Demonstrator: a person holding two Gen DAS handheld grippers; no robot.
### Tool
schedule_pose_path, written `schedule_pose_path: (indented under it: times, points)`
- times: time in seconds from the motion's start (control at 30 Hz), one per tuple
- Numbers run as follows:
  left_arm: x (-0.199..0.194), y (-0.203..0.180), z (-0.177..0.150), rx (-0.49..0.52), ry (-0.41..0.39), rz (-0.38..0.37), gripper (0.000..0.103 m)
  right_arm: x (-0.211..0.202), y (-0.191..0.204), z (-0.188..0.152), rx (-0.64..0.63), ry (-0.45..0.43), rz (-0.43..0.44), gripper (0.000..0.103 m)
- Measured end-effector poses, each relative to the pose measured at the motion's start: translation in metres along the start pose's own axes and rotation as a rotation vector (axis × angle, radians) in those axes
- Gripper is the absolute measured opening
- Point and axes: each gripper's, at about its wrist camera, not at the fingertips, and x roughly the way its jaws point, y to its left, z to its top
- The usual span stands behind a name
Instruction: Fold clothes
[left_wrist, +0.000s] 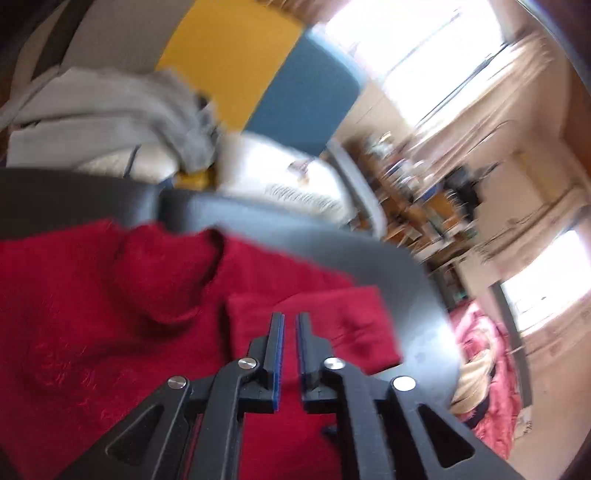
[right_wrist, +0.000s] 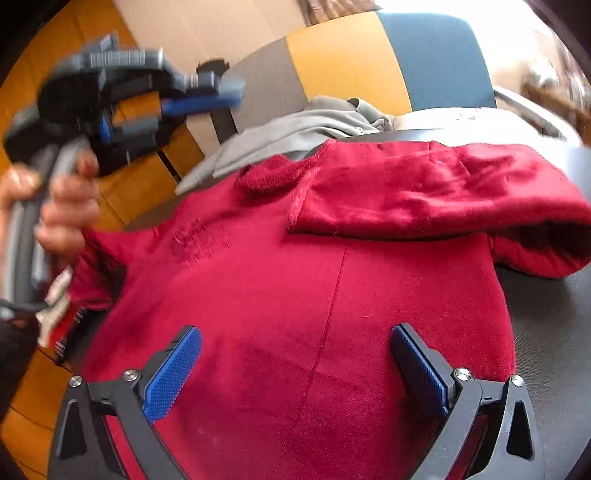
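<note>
Your right tongs (right_wrist: 295, 369) hover spread over the red sweater (right_wrist: 277, 295); left tongs (left_wrist: 290, 343) nearly pressed together, empty. Its sleeve (right_wrist: 424, 192) overhangs the desk (right_wrist: 554, 332) and could drag the fold off.

Left gripper (right_wrist: 207, 92), at ten o'clock, motion-blurred; red garment (right_wrist: 295, 314) cut off at six o'clock; shelves (left_wrist: 424, 199) at three o'clock smeared.

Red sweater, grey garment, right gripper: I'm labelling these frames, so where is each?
Red sweater (right_wrist: 295, 295): right wrist view, on its centre seam.
Grey garment (right_wrist: 295, 129): right wrist view, on its folds behind the sweater.
Right gripper (right_wrist: 295, 365): right wrist view, midway between its fingertips.
</note>
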Motion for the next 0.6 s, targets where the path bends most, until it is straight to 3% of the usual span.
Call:
schedule_pose_path:
  times: [0.07,0.1,0.17,0.37,0.5,0.6]
  points:
    - [0.012,0.021,-0.010,-0.076,0.041,0.008,0.025,-0.003,-0.004,-0.001,0.027,-0.017,0.035,0.103]
    - [0.019,0.031,-0.015,-0.123,0.060,-0.006,0.038,-0.004,-0.006,-0.001,0.040,-0.026,0.052,0.103]
    - [0.029,0.041,-0.023,-0.174,0.074,-0.034,0.054,-0.003,-0.003,0.000,0.040,-0.028,0.050,0.103]
    - [0.041,0.044,-0.039,-0.207,0.041,-0.113,0.057,0.000,0.002,0.000,0.019,-0.023,0.026,0.103]
    - [0.064,0.039,-0.043,-0.236,0.099,-0.100,0.057,0.000,-0.001,0.000,0.029,-0.030,0.040,0.103]
    - [0.069,0.029,-0.041,-0.228,0.091,-0.077,0.057,-0.001,-0.002,-0.001,0.031,-0.033,0.044,0.103]
